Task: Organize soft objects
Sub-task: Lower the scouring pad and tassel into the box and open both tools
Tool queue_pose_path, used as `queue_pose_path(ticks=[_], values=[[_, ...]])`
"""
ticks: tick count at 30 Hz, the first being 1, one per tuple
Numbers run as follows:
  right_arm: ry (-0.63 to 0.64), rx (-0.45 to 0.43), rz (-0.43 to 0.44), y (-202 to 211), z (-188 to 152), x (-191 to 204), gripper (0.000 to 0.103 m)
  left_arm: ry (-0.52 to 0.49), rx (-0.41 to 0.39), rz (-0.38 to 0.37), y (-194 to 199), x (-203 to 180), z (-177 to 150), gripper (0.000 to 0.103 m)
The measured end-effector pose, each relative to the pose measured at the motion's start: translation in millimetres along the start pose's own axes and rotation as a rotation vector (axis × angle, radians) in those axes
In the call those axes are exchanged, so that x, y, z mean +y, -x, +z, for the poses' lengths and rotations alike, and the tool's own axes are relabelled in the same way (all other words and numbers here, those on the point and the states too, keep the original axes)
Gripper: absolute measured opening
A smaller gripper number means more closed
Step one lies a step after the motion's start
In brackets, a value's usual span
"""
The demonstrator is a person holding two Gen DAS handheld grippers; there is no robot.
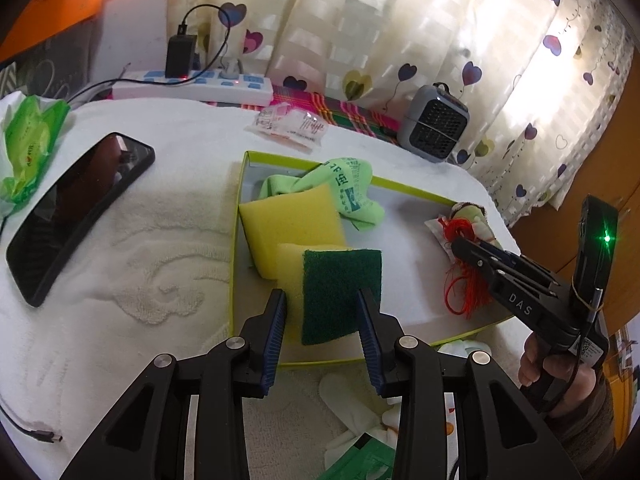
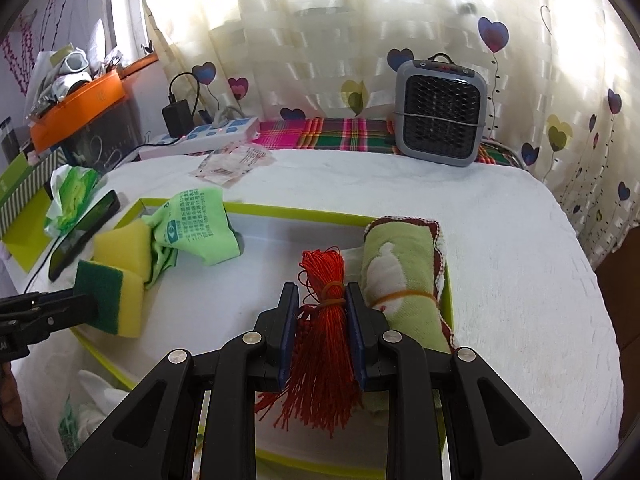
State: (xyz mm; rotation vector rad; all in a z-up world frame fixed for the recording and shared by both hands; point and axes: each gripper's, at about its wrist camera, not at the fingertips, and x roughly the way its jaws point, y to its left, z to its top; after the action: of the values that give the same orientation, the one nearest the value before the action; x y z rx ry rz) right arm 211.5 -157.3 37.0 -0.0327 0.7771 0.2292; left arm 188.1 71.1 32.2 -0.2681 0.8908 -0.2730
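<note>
Here both tongs tilt down over the tray (image 2: 256,210), left tongs (image 1: 322,320) clamped on a sponge (image 1: 336,292), right tongs (image 2: 322,316) on a red tassel (image 2: 324,320)

**poster1:** ok so what else was lying around? I saw a black phone (image 1: 76,216) at about 9 o'clock, face up on the white towel (image 1: 132,248).

**poster2:** yep, and a crumpled green wrapper (image 1: 28,148) just beyond it, around 10. A white power strip (image 1: 192,86) with a black charger (image 1: 181,56) plugged in sat near 11. A small grey heater (image 2: 440,114) stood at 1 o'clock against the heart-print curtain (image 2: 320,40), on a plaid cloth (image 2: 328,134).
</note>
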Motion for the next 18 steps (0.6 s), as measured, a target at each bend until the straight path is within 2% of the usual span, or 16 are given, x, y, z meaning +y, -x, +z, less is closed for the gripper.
queue_pose_path(ticks=[15, 18], values=[[0.041, -0.010, -0.031, -2.5, -1.2, 6.4, 0.027, -0.012, -0.006, 0.029, 1.6, -1.4, -2.0, 0.037], [0.054, -0.018, -0.032, -1.1, -2.3, 9.1, 0.036, -0.016, -0.007, 0.029, 2.0, -2.4, -2.1, 0.040]])
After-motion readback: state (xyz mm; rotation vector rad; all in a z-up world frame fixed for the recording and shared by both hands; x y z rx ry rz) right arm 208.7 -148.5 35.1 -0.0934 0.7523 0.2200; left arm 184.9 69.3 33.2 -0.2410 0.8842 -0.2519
